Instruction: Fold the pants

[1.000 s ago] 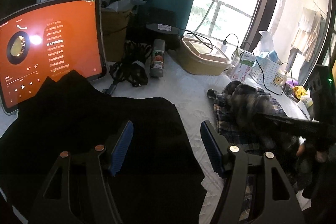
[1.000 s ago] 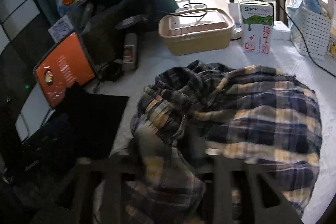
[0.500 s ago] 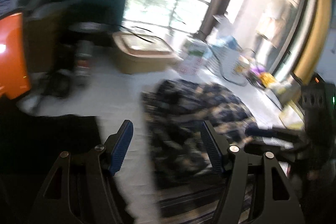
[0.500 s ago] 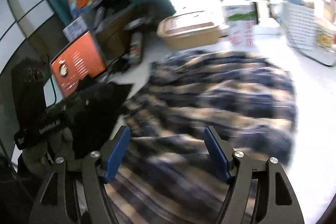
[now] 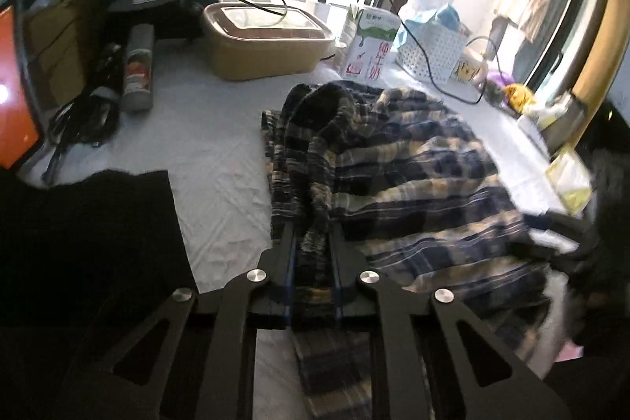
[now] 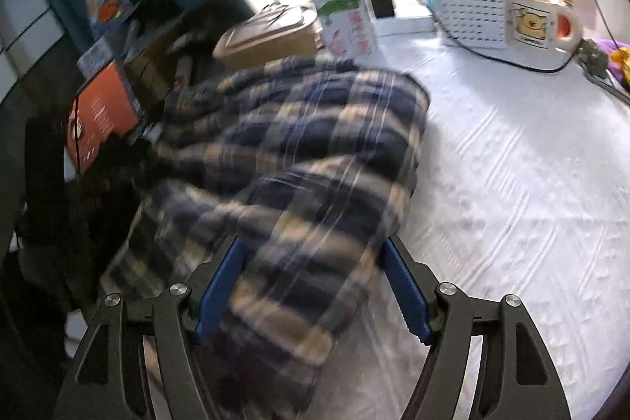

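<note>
The plaid pants point(image 5: 397, 160), navy and tan, lie crumpled on the white bed sheet point(image 5: 212, 152). My left gripper point(image 5: 312, 243) is shut on a bunched ridge of the pants at their left edge. In the right wrist view the pants point(image 6: 299, 152) spread from centre to left, blurred by motion. My right gripper point(image 6: 313, 286) is open, its blue pads point(image 6: 405, 290) on either side of the near edge of the cloth, which lies between the jaws.
A folded black garment point(image 5: 86, 235) lies at the left beside an orange-screen tablet point(image 5: 15, 93). At the back stand a tan lidded box point(image 5: 267, 42), a milk carton point(image 5: 370, 46), a white basket point(image 5: 433, 50) and cables. A mug point(image 6: 539, 22) stands by the window.
My left gripper swung from over the black garment to the plaid pants and closed on a fold. My right gripper let go of the pants, opened, and now straddles their near edge.
</note>
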Tool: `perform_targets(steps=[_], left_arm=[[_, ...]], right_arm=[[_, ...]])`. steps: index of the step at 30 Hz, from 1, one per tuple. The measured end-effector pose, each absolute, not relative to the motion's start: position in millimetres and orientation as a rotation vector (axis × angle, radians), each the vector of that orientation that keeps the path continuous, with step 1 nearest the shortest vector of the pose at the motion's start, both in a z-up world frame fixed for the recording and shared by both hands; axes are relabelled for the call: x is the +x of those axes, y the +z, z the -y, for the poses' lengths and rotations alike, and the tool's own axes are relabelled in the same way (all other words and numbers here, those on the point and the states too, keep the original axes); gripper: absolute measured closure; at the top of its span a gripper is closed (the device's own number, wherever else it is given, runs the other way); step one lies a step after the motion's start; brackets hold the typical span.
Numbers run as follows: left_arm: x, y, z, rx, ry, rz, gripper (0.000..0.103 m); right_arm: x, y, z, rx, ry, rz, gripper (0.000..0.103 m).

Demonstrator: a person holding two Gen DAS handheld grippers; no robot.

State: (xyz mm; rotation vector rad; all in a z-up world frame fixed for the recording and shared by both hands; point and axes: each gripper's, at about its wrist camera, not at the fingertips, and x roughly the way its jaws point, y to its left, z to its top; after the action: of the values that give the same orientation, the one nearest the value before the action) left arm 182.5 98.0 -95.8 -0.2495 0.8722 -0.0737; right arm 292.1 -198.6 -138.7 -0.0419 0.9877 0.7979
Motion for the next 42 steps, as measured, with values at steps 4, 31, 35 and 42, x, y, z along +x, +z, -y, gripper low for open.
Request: perform_targets(steps=[4, 31, 35, 42], left_arm=[[177, -94, -97, -0.284, -0.058, -0.892, 0.090], [159, -57, -75, -0.163, -0.028, -0.832, 0.090], [187, -58, -61, -0.066, -0.087, -0.826, 0.088], [238, -79, -75, -0.007, -0.069, -0.854, 0.088]], right_arm=[[275, -139, 207, -0.098, 0.822, -0.967, 0.029], [227, -148, 220, -0.357, 0.880, -0.870, 0.095], [229, -138, 224, -0.311, 0.919, -0.888, 0.092], [260, -98, 239, -0.197, 0.908, -0.825, 0.035]])
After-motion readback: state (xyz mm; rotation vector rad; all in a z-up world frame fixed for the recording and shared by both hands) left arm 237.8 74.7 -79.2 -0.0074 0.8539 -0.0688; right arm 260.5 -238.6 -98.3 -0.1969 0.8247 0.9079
